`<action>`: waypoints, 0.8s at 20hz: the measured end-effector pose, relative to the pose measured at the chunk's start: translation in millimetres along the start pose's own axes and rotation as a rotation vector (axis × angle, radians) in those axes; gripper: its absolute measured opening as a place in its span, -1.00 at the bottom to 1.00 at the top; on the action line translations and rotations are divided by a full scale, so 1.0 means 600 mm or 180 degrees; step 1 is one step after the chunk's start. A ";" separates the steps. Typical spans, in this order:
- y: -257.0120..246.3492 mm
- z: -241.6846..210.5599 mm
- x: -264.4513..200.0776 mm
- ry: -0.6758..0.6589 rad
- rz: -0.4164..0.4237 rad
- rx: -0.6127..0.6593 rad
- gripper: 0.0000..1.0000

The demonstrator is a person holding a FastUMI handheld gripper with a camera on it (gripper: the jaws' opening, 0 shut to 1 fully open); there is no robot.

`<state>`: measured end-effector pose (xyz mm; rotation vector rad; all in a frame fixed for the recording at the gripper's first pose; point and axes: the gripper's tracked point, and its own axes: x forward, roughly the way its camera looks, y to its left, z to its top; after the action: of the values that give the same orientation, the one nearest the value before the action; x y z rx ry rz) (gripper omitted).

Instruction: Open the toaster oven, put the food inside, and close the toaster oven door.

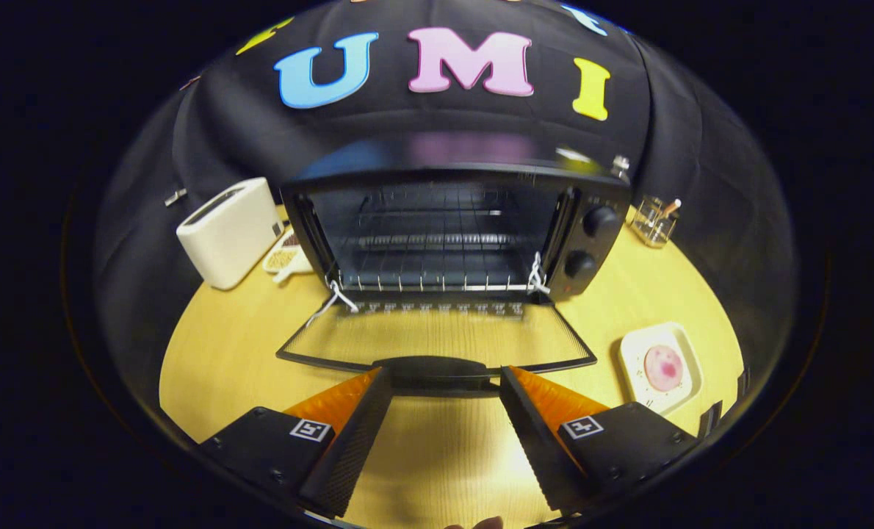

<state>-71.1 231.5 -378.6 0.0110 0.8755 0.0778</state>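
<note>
A black cloth wall stands behind a light wooden desk [422, 455]. At the back of the desk is the black toaster oven [452, 235]. Its glass door [437, 334] is folded down flat toward me, and the door handle [437, 367] lies just ahead of my fingertips. Inside the oven I see only a wire rack [430, 283] with nothing on it. The two knobs [590, 242] are on the right side of the oven front.

To the right of the door a small white plate [661, 367] rests on the desk, and on it lies the food [663, 367], a round pink piece. Left of the oven stands a white toaster [230, 231], with a small dish [284, 258] of something brownish between them. Behind the oven on the right is a clear holder [654, 219].

My fingers [444, 386] are spread wide apart and hold nothing. They point level at the door handle, and bare desk shows between them.
</note>
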 end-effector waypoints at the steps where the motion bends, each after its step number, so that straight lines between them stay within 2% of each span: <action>1: -0.002 -0.023 0.003 0.0107 0.0020 0.0009 0.96; 3: -0.006 -0.044 0.000 0.0166 0.0031 0.0002 0.96; 6: -0.017 -0.033 -0.009 0.0078 0.0055 -0.0083 0.96; 11: -0.030 0.037 -0.041 -0.0283 0.0279 -0.0292 0.96; 16: -0.085 0.103 -0.098 -0.0666 0.0477 -0.0486 0.95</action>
<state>-58.0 177.9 -295.8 -0.0572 0.6568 0.2789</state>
